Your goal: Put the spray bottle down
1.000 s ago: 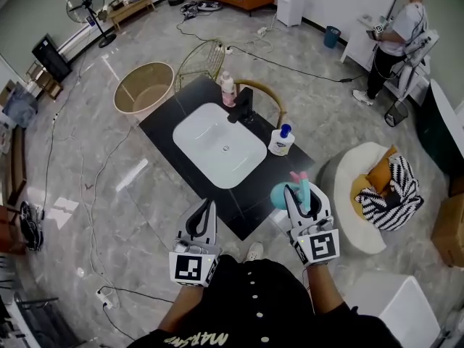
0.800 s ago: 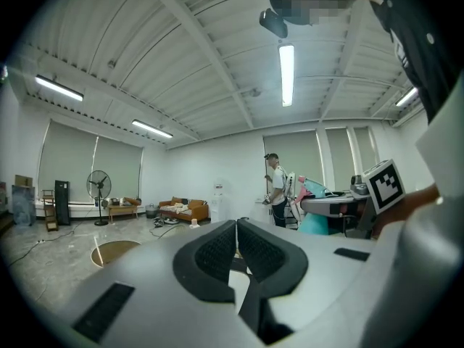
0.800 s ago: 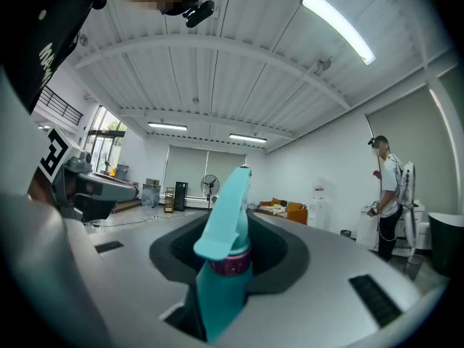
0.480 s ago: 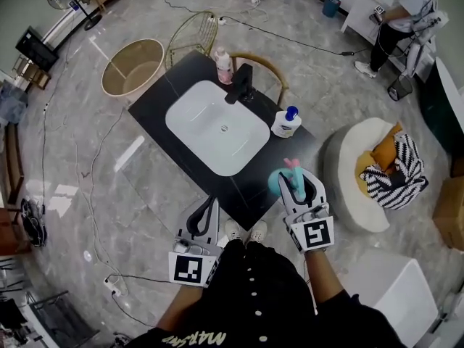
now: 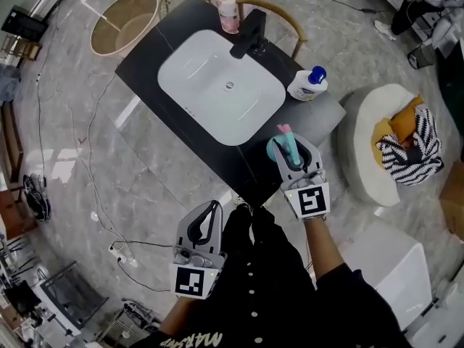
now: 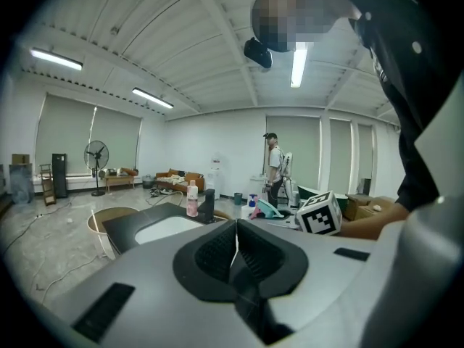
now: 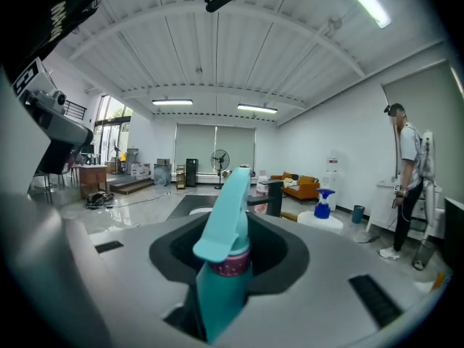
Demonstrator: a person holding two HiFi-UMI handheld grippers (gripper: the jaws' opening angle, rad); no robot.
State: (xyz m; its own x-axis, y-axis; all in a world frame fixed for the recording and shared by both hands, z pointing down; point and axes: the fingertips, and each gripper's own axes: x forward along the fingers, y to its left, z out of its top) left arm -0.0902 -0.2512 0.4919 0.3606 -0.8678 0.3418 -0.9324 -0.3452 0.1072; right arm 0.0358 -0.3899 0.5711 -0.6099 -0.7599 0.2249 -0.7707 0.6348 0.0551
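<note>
While my right tongs [image 5: 290, 153] stay unopened, they are clenched on item one, the teal plastic spray bottle with a pink collar [image 5: 280, 148]. It is over the near right edge of the black rectangular countertop [image 5: 148, 56]. In the right gripper view the bottle [image 7: 223, 267] stands nearly upright between the pads, gripped at the neck, trigger head leaning toward the countertop. Whether its base touches the countertop I cannot tell.

Item two: my left tongs [image 5: 211, 210], jaws pressed together on nothing, off the countertop's near corner and above the grey marble floor [image 5: 94, 165]. The left gripper view shows the two ribbed pads [image 6: 217, 256] meeting along one thin line.

Set into the countertop:
- white rounded ceramic basin [image 5: 217, 85], at the middle;
- black angular tap [image 5: 250, 35], at the far side, just behind the basin.

Standing on the countertop:
- pink bottle with a white cap [image 5: 228, 11], at the far corner, beside the tap;
- white squat pump bottle with a blue top [image 5: 308, 85], at the right corner, well apart from the spray bottle.

Off the countertop:
- round beige tub [image 5: 123, 22], on the floor beyond the left side;
- white round seat holding striped and orange cushions [image 5: 373, 133], to the right.
</note>
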